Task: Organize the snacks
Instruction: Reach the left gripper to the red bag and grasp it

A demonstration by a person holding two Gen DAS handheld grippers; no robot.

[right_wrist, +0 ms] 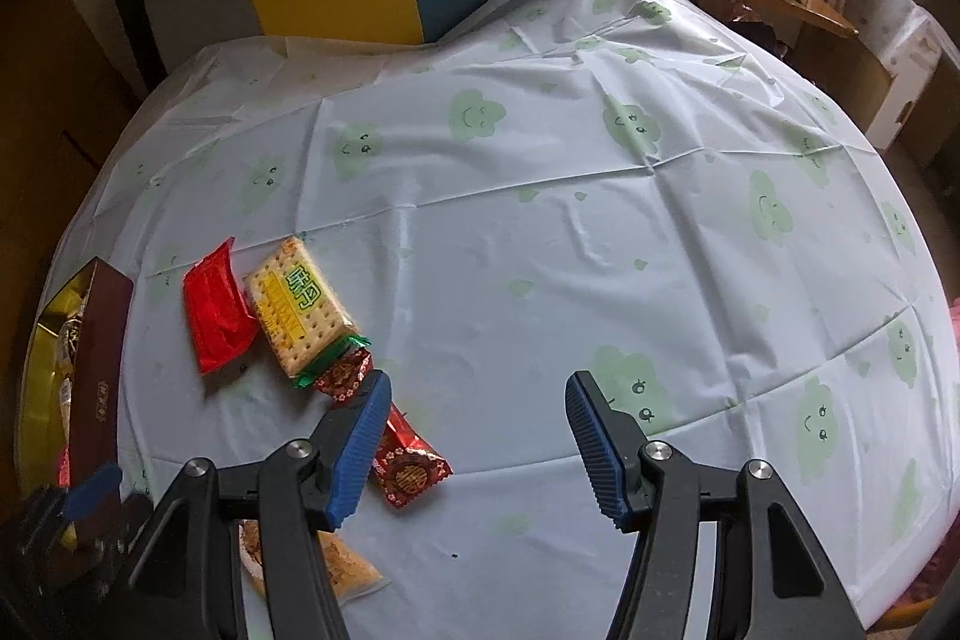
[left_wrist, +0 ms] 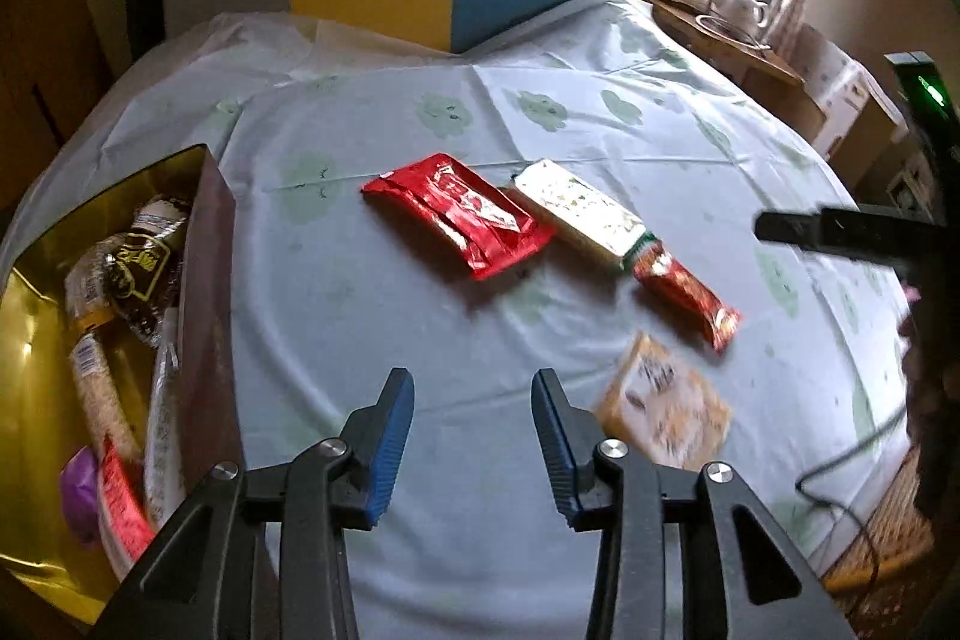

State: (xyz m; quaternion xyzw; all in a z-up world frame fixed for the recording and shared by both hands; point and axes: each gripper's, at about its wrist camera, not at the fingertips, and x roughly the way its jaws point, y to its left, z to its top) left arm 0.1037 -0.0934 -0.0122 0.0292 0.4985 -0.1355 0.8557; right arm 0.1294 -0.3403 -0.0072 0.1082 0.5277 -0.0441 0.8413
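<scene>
Left wrist: glossy red packet (left_wrist: 459, 214) touches flat rectangular cracker pack (left_wrist: 576, 214).

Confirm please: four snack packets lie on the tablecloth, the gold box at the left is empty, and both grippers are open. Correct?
Not quite. The gold box is not empty: the left wrist view shows several packets inside. Four snack packets do lie on the tablecloth, and the left gripper and right gripper are open.

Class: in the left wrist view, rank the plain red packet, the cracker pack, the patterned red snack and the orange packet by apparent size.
1. Plain red packet
2. Cracker pack
3. Orange packet, blurred and nearer the camera, so its place is unsure
4. Patterned red snack
</scene>
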